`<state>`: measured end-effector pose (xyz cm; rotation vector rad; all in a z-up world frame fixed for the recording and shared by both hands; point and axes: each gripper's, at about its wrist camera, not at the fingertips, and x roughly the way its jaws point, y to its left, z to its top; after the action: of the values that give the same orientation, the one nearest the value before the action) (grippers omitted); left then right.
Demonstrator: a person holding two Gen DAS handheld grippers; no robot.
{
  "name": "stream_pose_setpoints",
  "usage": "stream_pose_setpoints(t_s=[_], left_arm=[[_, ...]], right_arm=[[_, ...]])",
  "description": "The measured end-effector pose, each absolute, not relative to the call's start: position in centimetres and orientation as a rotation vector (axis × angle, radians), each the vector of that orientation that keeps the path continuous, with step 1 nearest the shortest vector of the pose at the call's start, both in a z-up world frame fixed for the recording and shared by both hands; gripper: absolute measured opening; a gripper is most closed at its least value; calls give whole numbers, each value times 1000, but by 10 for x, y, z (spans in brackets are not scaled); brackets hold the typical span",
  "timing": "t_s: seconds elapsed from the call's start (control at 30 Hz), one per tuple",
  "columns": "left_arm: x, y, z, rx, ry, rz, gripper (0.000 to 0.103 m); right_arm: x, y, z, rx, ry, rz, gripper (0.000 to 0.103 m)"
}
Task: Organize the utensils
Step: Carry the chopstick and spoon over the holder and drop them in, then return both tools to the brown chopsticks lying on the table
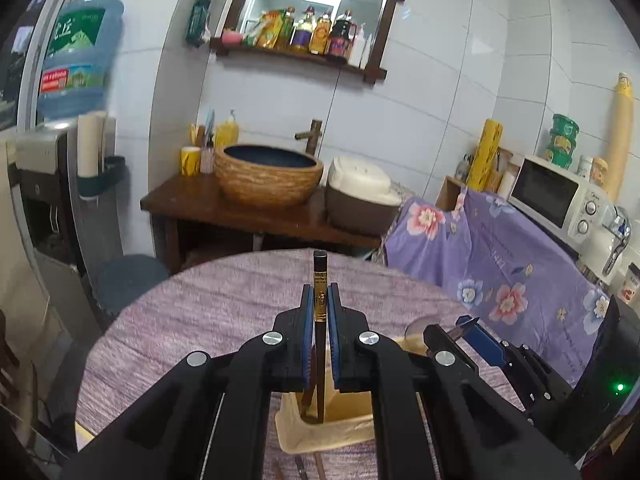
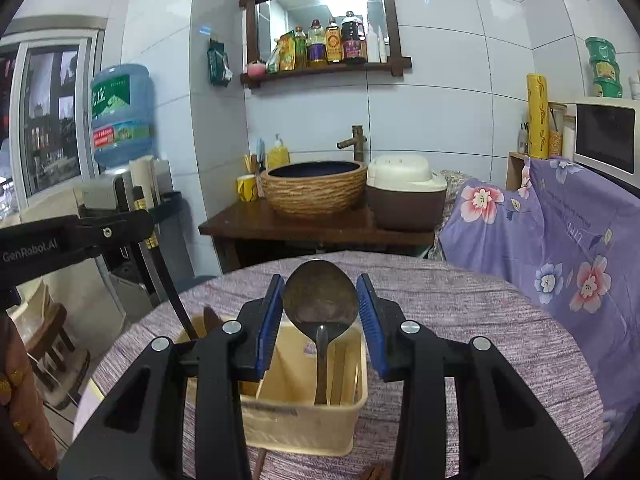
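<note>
Cream utensil holder (image 2: 304, 420) sits on the purple-clothed table (image 2: 480, 320), under both grippers. Left gripper (image 1: 319, 312) pinches a dark chopstick (image 1: 320, 280) upright; right gripper (image 2: 320, 304) clasps the spoon (image 2: 320, 300) bowl. Risk: a tilted release could miss the compartments.

A home kitchen: microwave (image 1: 554, 196), rice cooker (image 2: 404, 190), sauce bottles (image 2: 330, 42).

The holder (image 2: 304, 392) stood on the surface (image 2: 460, 320) at its near edge. A spoon (image 2: 320, 300) stood upright in the holder's right compartment, between the fingers of the right tool (image 2: 320, 300). At 9 o'clock, the left tool (image 1: 319, 304) gripped a chopstick (image 1: 319, 280) whose lower end reached into the left compartment. At 12 o'clock, beyond the surface, sat a basin (image 2: 316, 188) with a rice cooker (image 2: 404, 192) to its right.
</note>
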<state>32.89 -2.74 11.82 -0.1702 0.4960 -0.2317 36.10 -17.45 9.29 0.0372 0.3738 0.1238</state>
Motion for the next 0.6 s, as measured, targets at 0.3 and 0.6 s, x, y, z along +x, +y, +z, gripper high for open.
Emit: stream_pose_setpoints(t_s=[0.3, 0.6], left_arm=[[329, -34, 107, -134, 494, -223, 8], [311, -26, 108, -136, 502, -227, 49]], right_arm=[[363, -169, 65, 8, 413, 97, 38], [338, -174, 74, -2, 360, 77, 61]])
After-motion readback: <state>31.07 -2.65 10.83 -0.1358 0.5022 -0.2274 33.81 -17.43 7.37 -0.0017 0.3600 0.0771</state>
